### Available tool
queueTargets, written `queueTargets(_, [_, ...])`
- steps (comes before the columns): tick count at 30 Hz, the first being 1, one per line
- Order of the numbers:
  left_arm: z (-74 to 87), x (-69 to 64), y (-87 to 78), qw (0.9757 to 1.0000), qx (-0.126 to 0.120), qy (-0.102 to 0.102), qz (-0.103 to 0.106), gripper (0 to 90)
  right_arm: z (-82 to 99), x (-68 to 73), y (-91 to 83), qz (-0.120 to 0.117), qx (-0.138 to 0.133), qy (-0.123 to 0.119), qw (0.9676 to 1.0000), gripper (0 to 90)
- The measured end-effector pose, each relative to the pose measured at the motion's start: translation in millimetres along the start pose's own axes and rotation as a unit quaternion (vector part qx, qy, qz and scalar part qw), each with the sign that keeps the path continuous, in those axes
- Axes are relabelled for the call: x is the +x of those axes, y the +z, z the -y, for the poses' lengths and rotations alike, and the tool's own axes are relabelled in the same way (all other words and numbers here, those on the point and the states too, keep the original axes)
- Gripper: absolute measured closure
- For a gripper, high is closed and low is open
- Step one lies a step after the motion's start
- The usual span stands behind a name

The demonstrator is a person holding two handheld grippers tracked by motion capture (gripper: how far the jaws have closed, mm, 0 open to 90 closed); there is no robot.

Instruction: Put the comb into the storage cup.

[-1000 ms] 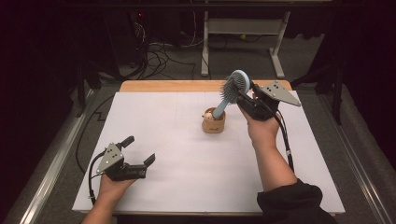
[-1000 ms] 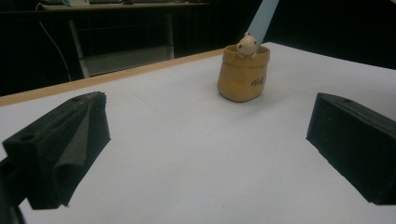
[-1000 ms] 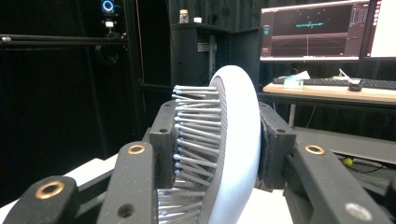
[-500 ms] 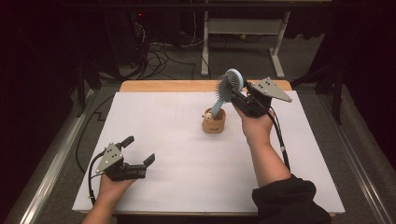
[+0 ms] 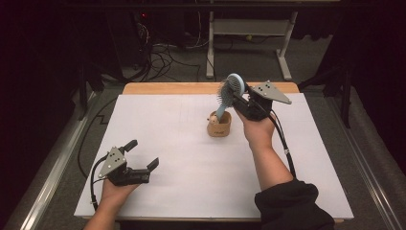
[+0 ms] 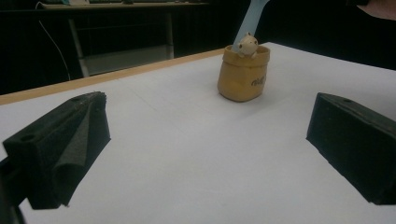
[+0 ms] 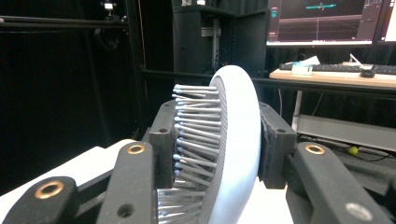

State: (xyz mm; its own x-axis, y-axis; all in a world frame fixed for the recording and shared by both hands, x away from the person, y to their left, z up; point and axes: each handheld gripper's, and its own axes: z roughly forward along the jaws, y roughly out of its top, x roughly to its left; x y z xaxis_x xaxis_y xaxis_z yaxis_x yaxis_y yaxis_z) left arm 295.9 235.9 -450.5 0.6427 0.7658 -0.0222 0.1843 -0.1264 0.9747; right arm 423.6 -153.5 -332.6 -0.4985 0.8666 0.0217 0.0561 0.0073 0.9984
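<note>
A pale blue hairbrush (image 5: 231, 91) stands tilted with its handle down in a small tan cup (image 5: 219, 124) near the middle of the white table. My right gripper (image 5: 238, 98) is shut on the brush head; in the right gripper view the head (image 7: 233, 140) sits between both pads with its bristles pointing left. My left gripper (image 5: 142, 153) rests open near the front left, nothing between its fingers. In the left gripper view the cup (image 6: 243, 72) stands ahead, a small bear figure on its rim and the brush handle (image 6: 252, 18) rising from it.
The white sheet (image 5: 182, 158) covers the table, with a wooden edge (image 5: 167, 88) at the back. Beyond it are floor cables and a metal desk frame (image 5: 249, 33). A desk with a monitor and keyboard (image 7: 355, 67) lies past the right gripper.
My right gripper has shifted slightly left with the brush head, tilting the brush more upright over the cup. The left gripper has stayed where it was.
</note>
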Motion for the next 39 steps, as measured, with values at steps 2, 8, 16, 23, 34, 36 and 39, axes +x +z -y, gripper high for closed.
queueTargets(2, [-0.1,-0.1,-0.1,1.0,-0.001,0.0,0.0,0.6,1.9,0.5,1.7,-0.001,0.003,-0.001,1.0,58.9])
queueTargets(8, [-0.1,0.1,-0.4,1.0,-0.001,0.0,0.0,0.6,8.1,1.9,5.9,-0.001,0.011,0.002,0.9999,58.8])
queueTargets(16, [-0.2,-0.3,-0.2,1.0,-0.001,0.0,0.001,0.6,18.0,1.8,11.0,0.001,0.022,0.007,0.9997,58.8])
queueTargets(23, [0.0,-1.1,0.8,1.0,0.001,0.002,0.003,0.7,24.0,1.5,14.5,0.002,0.029,0.008,0.9995,58.7])
queueTargets(34, [0.1,-1.5,1.0,1.0,0.001,0.002,0.004,0.8,26.2,2.8,16.3,0.002,0.028,0.006,0.9996,57.0])
queueTargets(36, [0.1,-1.8,1.1,1.0,0.001,0.002,0.004,0.8,26.2,3.2,16.5,0.003,0.03,0.005,0.9995,56.2])
queueTargets(39, [0.1,-2.1,1.1,1.0,0.002,0.003,0.004,0.9,26.0,3.1,16.5,0.007,0.032,0.006,0.9995,54.8])
